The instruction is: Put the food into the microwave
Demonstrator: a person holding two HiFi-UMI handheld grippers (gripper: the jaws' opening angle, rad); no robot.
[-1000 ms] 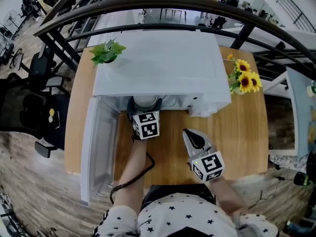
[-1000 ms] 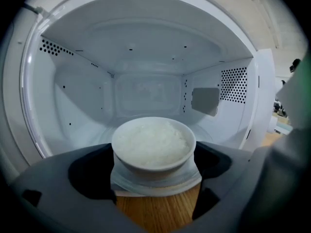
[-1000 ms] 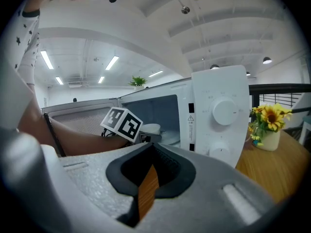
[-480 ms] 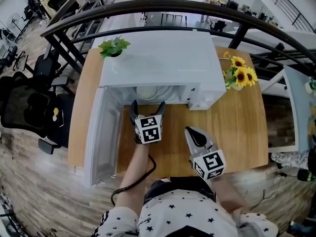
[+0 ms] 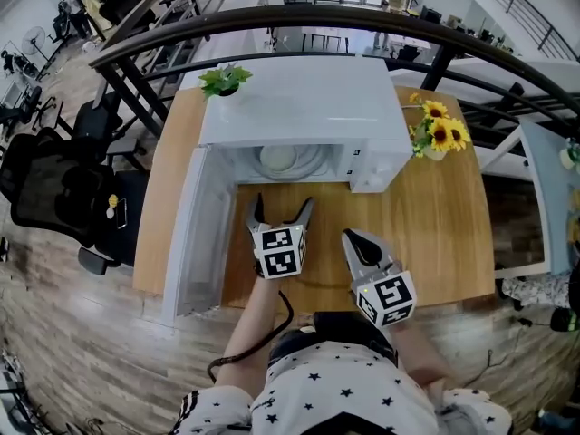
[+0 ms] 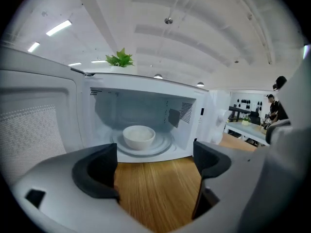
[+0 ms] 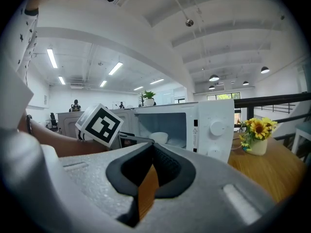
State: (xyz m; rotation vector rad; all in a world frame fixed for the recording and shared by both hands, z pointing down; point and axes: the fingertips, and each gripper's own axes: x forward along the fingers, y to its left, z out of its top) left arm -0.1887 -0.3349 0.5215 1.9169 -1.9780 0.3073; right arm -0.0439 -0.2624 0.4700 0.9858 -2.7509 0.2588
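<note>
The left gripper (image 6: 155, 174) has its dark-padded jaws spread wide with nothing between them but bare wood of the table (image 5: 435, 225); it hangs just in front of the open microwave (image 5: 299, 98), apart from it. The right gripper (image 7: 151, 154) has its jaws pressed together at the tips, gripping nothing, and sits beside the left one, a little nearer the person. Straight ahead of the left jaws, inside the microwave's cavity, a white bowl (image 6: 139, 136) stands upright at the middle of the round glass turntable (image 6: 165, 147); what the bowl contains cannot be made out from any view. The microwave door (image 5: 195, 234) is swung fully open to the left, its inner face toward the grippers. The oven's control panel with two dials (image 7: 217, 127) is on the right of the cavity. On top of the microwave, at its back left corner, stands a small green potted plant (image 5: 225, 80). To the right of the oven on the table, a pot holds sunflowers (image 5: 437, 132).
</note>
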